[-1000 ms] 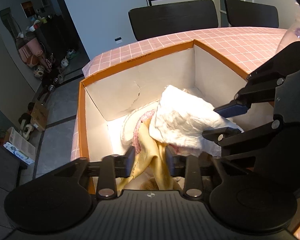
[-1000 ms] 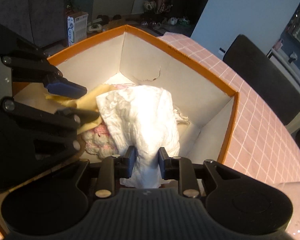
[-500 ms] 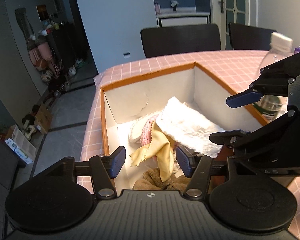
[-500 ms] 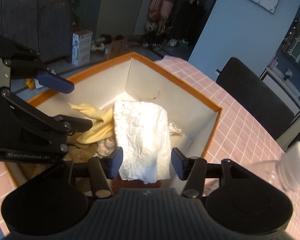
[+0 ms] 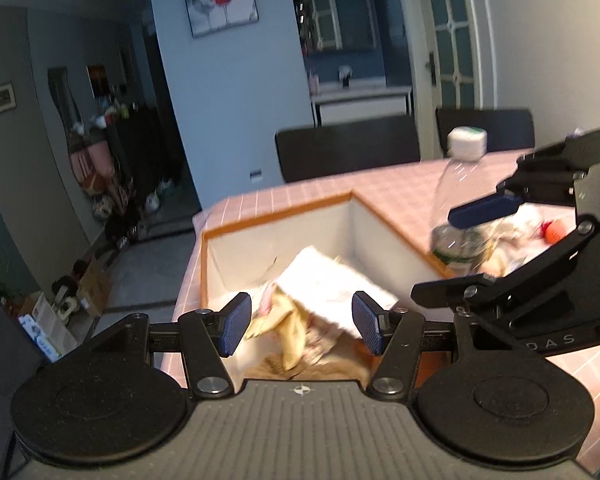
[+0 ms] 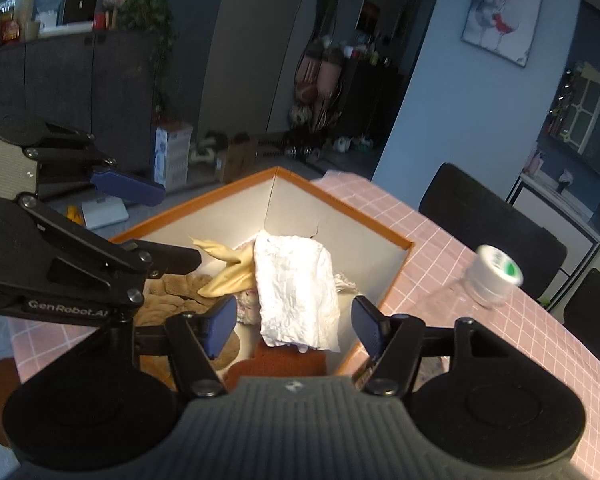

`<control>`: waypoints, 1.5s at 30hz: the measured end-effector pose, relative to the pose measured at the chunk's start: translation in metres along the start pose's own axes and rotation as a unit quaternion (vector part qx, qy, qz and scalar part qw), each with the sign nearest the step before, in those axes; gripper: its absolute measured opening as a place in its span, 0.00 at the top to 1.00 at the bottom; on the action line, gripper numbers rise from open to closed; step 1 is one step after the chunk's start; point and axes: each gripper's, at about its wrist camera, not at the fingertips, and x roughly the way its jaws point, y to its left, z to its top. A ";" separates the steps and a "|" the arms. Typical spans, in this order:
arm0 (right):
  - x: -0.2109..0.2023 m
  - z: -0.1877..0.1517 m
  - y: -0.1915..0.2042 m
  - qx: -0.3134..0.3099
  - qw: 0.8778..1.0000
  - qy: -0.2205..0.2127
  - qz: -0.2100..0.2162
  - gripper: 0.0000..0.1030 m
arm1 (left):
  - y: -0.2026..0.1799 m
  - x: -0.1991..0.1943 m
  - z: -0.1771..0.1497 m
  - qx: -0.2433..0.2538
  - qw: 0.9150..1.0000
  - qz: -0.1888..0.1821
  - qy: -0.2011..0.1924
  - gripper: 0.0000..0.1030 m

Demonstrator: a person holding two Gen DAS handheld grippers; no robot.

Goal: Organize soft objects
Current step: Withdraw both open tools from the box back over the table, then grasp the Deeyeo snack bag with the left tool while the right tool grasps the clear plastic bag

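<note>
An orange-rimmed cardboard box (image 6: 340,206) (image 5: 276,212) sits on the pink checked table. Inside lie a crumpled white cloth (image 6: 296,288) (image 5: 332,284), a yellow cloth (image 6: 228,268) (image 5: 288,328), a pink knitted item (image 6: 246,304) and a tan fuzzy cloth (image 6: 172,292). My left gripper (image 5: 300,326) is open and empty, raised above the box's near edge. My right gripper (image 6: 294,326) is open and empty, above the box over the white cloth.
A clear plastic bottle with a white cap (image 5: 460,200) (image 6: 488,276) stands on the table (image 6: 480,320) right of the box. A red-orange small object (image 5: 554,230) and crumpled items lie behind it. Black chairs (image 5: 348,152) stand at the far side.
Both grippers let go of their cloths, opened wide, and rose up and back from the box. The white and yellow cloths now lie loose inside it.
</note>
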 end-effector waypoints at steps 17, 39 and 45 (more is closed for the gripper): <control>-0.076 -0.151 -0.076 0.173 0.975 -0.009 -0.138 0.23 | -0.107 -0.003 -0.029 -0.063 0.982 -0.161 -0.082 0.34; -0.008 -0.233 -0.181 0.328 0.927 0.074 -0.165 0.28 | -0.225 0.162 -0.027 0.087 0.993 -0.080 0.015 0.45; 0.010 -0.232 -0.180 0.307 0.935 0.084 -0.158 0.28 | -0.229 0.178 -0.026 0.105 0.991 -0.076 0.025 0.64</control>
